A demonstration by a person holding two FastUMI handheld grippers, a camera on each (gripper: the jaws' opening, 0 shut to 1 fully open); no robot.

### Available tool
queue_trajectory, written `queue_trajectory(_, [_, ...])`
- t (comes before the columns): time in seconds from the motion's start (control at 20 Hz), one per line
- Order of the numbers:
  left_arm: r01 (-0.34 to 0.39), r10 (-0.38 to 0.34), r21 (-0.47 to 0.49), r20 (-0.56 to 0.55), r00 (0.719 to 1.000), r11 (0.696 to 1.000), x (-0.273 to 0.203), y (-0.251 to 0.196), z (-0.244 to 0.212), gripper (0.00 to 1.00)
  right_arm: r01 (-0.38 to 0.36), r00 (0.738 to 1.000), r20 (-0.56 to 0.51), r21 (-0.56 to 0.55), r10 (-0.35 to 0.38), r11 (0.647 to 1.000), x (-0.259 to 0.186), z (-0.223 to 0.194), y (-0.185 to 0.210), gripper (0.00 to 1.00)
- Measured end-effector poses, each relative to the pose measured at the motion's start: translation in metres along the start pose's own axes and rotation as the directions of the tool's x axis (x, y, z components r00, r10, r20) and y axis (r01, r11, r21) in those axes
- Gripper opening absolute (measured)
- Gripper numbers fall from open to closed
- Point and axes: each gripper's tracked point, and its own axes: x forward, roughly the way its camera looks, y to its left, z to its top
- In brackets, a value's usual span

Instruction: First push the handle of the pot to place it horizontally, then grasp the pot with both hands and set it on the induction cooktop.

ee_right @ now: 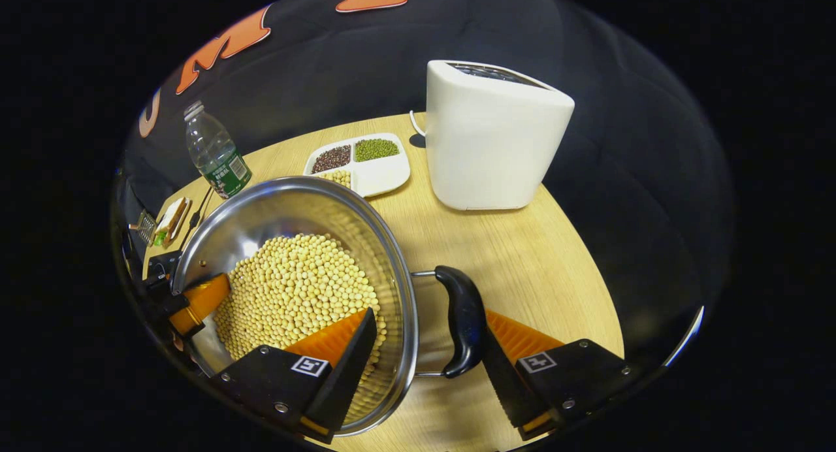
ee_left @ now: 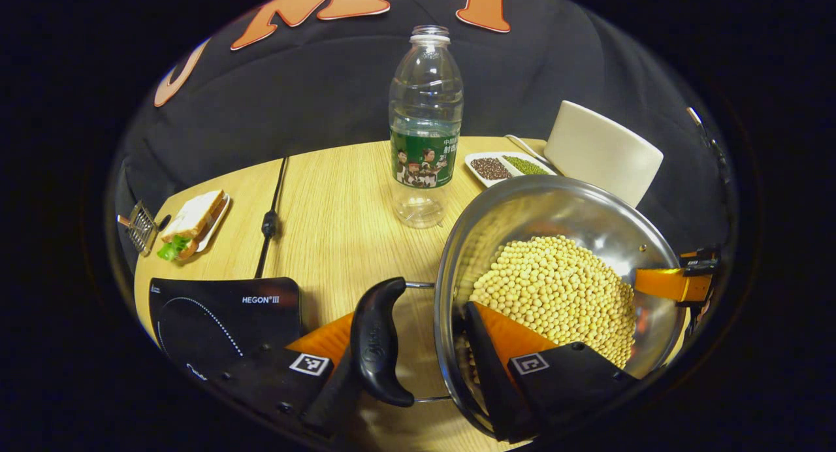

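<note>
I grip pot (ee_left: 555, 243) by both handles, each gripper's jaws clamping handle and rim | lift level, beans (ee_left: 555, 289) stay in | cooktop (ee_left: 222, 315) left of pot

Pot (ee_left: 555, 204): shiny steel, black handles (ee_left: 379, 341), filled with pale yellow beans (ee_left: 555, 295). Cooktop (ee_left: 222, 315): glossy black, white dotted ring. Tabletop (ee_left: 339, 210): light wood grain. Bottle (ee_left: 426, 125): clear, green label. Toaster (ee_right: 493, 135): plain white. Tray (ee_right: 379, 174) beside the toaster: white, with dark red, green and yellow beans.
</note>
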Motion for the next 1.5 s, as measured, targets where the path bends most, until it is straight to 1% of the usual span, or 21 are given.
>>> queue_trajectory(0.05, [0.003,-0.003,0.001,0.005,1.000,1.000,-0.001,0.000,-0.002,0.80,0.021,1.000,0.002,-0.007,-0.021,1.000,0.001,-0.001,-0.004,0.89])
queue_trajectory(0.1, [0.003,-0.003,-0.005,0.007,1.000,1.000,0.000,0.001,0.000,0.80,0.027,1.000,0.003,-0.008,-0.027,1.000,0.001,-0.001,-0.006,0.86])
queue_trajectory(0.15, [0.000,0.000,-0.008,0.016,1.000,1.000,0.001,-0.001,0.000,0.81,0.026,1.000,-0.001,-0.006,-0.026,1.000,-0.001,-0.002,-0.006,0.75])
queue_trajectory(0.25, [-0.009,0.010,-0.025,0.037,0.999,1.000,0.003,-0.001,0.002,0.77,0.014,1.000,-0.008,0.021,-0.014,1.000,-0.005,-0.003,-0.005,0.70])
queue_trajectory(0.3, [-0.015,0.016,-0.029,0.048,0.999,0.999,0.002,-0.001,0.005,0.77,0.008,1.000,-0.011,0.041,-0.008,0.999,-0.006,-0.004,-0.004,0.69])
queue_trajectory(0.35, [-0.020,0.022,-0.025,0.058,0.998,0.999,0.005,-0.003,0.003,0.75,0.008,1.000,-0.016,0.055,-0.007,0.998,-0.007,-0.005,-0.001,0.64])
queue_trajectory(0.4, [-0.026,0.027,-0.019,0.066,0.997,0.999,0.004,-0.003,0.004,0.77,0.013,1.000,-0.019,0.059,-0.012,0.998,-0.007,-0.006,-0.001,0.63])
queue_trajectory(0.45, [-0.030,0.031,-0.011,0.072,0.997,0.999,0.002,-0.003,0.005,0.76,0.018,1.000,-0.024,0.061,-0.016,0.998,-0.006,-0.008,0.000,0.60])
queue_trajectory(0.6, [-0.048,0.048,0.000,0.087,0.995,0.999,-0.007,-0.001,0.010,0.76,0.009,1.000,-0.028,0.074,-0.007,0.997,-0.011,-0.011,0.004,0.58])
queue_trajectory(0.7, [-0.055,0.052,0.024,0.112,0.992,0.998,-0.020,0.002,0.019,0.76,0.008,1.000,-0.009,0.067,-0.008,0.998,-0.024,-0.007,0.002,0.58])
queue_trajectory(0.8, [-0.054,0.049,0.032,0.138,0.989,0.998,-0.036,0.003,0.029,0.73,0.004,1.000,0.013,0.074,-0.005,0.997,-0.039,-0.002,0.005,0.58])
queue_trajectory(0.9, [-0.060,0.053,0.038,0.164,0.985,0.997,-0.054,0.008,0.038,0.77,-0.001,0.999,0.035,0.073,-0.001,0.997,-0.050,0.003,0.012,0.58])
queue_trajectory(0.95, [-0.063,0.055,0.038,0.176,0.983,0.997,-0.061,0.014,0.043,0.75,-0.003,0.999,0.045,0.070,0.000,0.998,-0.058,0.007,0.016,0.58])
queue_trajectory(1.0, [-0.066,0.059,0.033,0.180,0.982,0.997,-0.068,0.018,0.045,0.75,-0.005,0.998,0.056,0.067,0.002,0.998,-0.065,0.009,0.018,0.58])
queue_trajectory(1.05, [-0.070,0.063,0.029,0.190,0.980,0.997,-0.075,0.025,0.047,0.73,-0.009,0.998,0.063,0.059,0.005,0.998,-0.072,0.011,0.029,0.58])
queue_trajectory(1.1, [-0.075,0.069,0.025,0.193,0.979,0.997,-0.084,0.032,0.050,0.73,-0.013,0.997,0.071,0.053,0.009,0.999,-0.080,0.013,0.036,0.58])
queue_trajectory(1.2, [-0.091,0.086,0.014,0.208,0.974,0.996,-0.106,0.047,0.052,0.76,-0.027,0.996,0.088,0.038,0.024,0.999,-0.093,0.017,0.051,0.58])
queue_trajectory(1.3, [-0.113,0.108,0.007,0.230,0.967,0.994,-0.127,0.069,0.058,0.76,-0.046,0.994,0.104,0.027,0.043,0.999,-0.108,0.021,0.071,0.58])
queue_trajectory(1.4, [-0.138,0.134,-0.003,0.246,0.960,0.990,-0.148,0.093,0.062,0.72,-0.068,0.991,0.120,0.015,0.066,0.998,-0.119,0.026,0.095,0.58])
queue_trajectory(1.45, [-0.151,0.149,-0.008,0.252,0.956,0.988,-0.159,0.104,0.064,0.75,-0.081,0.988,0.129,0.007,0.079,0.997,-0.124,0.028,0.108,0.58])
queue_trajectory(1.5, [-0.165,0.163,-0.015,0.263,0.951,0.986,-0.169,0.115,0.066,0.75,-0.093,0.987,0.135,-0.003,0.092,0.996,-0.124,0.030,0.121,0.58])
